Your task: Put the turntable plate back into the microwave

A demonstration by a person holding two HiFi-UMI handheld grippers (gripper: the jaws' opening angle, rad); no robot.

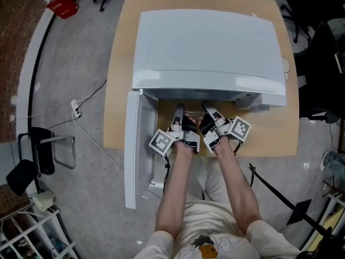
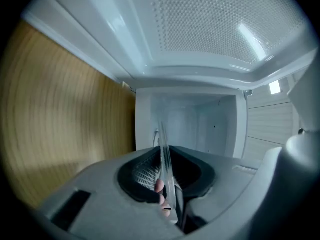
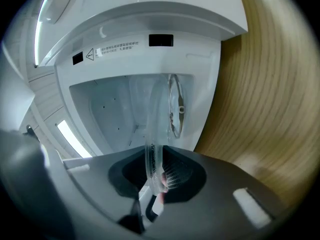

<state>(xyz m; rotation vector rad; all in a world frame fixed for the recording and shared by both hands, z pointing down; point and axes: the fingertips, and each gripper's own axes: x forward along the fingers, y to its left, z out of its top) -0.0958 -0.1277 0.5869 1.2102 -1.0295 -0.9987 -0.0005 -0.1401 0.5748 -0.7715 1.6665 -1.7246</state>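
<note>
A white microwave stands on a wooden table with its door swung open to the left. Both grippers are at the mouth of the cavity, side by side. In the left gripper view, the clear glass turntable plate shows edge-on, and the left gripper is shut on its rim. The right gripper is shut on the plate at the other side. Ahead lies the white cavity, with a roller ring inside it.
The open door juts past the table's front edge at the left. On the floor lie a cable with a plug, a black chair and a red object. A dark tripod leg crosses at the right.
</note>
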